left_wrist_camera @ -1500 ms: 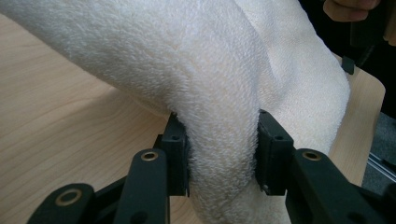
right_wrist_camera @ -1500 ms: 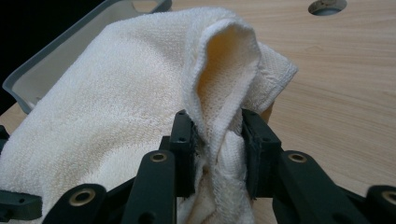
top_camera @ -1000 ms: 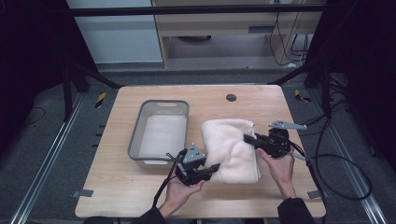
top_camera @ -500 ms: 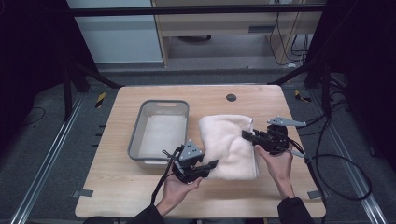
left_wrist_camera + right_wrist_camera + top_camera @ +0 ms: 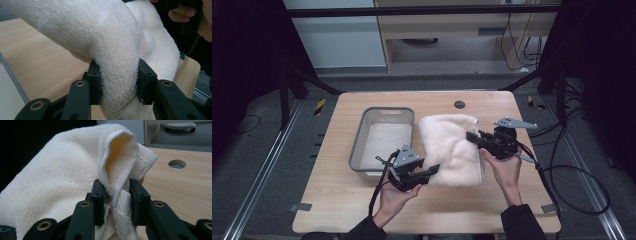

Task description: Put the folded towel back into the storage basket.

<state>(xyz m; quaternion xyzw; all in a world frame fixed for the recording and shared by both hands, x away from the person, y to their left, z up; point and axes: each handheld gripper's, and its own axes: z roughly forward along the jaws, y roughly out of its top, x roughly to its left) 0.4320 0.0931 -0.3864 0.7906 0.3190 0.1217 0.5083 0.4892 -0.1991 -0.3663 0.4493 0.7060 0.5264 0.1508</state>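
A folded towel is pinched at two edges and is being lifted from the table.

The cream towel [image 5: 451, 147] lies on the wooden table [image 5: 337, 205], just beside the grey bin [image 5: 384, 142]. The left gripper [image 5: 432, 170] is clamped on the towel's near left corner and the right gripper [image 5: 472, 137] on its right edge; in both gripper views thick cloth is squeezed between the jaws. The lifting step appears to be in hand. For the next move, both grips should be kept tight and the towel raised evenly, probably toward the bin.
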